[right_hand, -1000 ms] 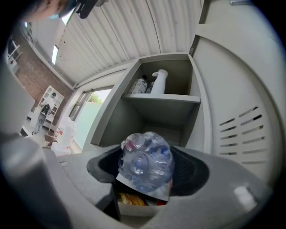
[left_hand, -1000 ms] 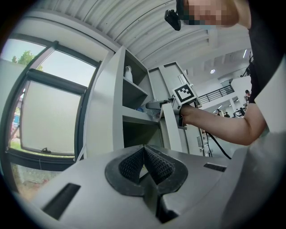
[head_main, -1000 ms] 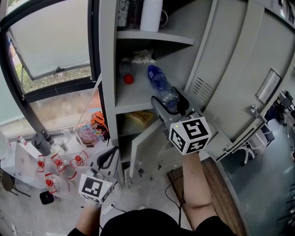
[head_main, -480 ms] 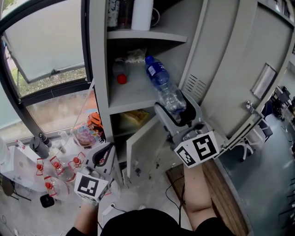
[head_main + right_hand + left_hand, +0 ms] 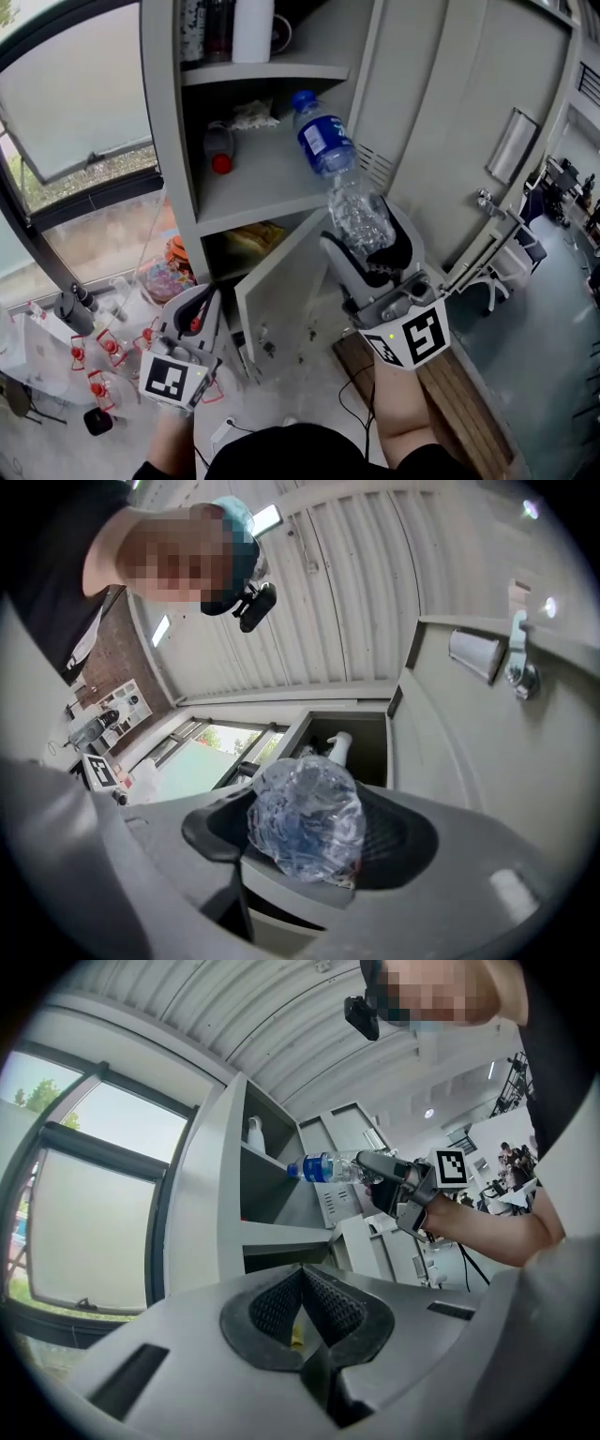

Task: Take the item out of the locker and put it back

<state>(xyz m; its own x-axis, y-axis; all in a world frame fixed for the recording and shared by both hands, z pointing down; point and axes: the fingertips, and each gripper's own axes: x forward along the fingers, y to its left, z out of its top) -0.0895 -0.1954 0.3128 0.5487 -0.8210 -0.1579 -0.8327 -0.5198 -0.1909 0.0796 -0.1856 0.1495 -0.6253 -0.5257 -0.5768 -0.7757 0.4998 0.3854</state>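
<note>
1. The right gripper point(image 5: 373, 246) is held up in front of the body, pointing up and away. Its jaws clamp the lower end of a clear bottle point(image 5: 339, 178).
2. The bare right forearm point(image 5: 405, 417) stretches forward beneath it.
3. The left gripper point(image 5: 199, 309) sits lower, at the left side. Its jaws are pressed together with nothing between them.

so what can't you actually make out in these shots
- Head view: the water bottle's base sits buried in the right gripper; label print too small.
- Head view: the white container on the top shelf, cut by the upper edge.
- Head view: the yellow packet, half behind the small door.
- Right gripper view: the water bottle hides its own cap and label.
</note>
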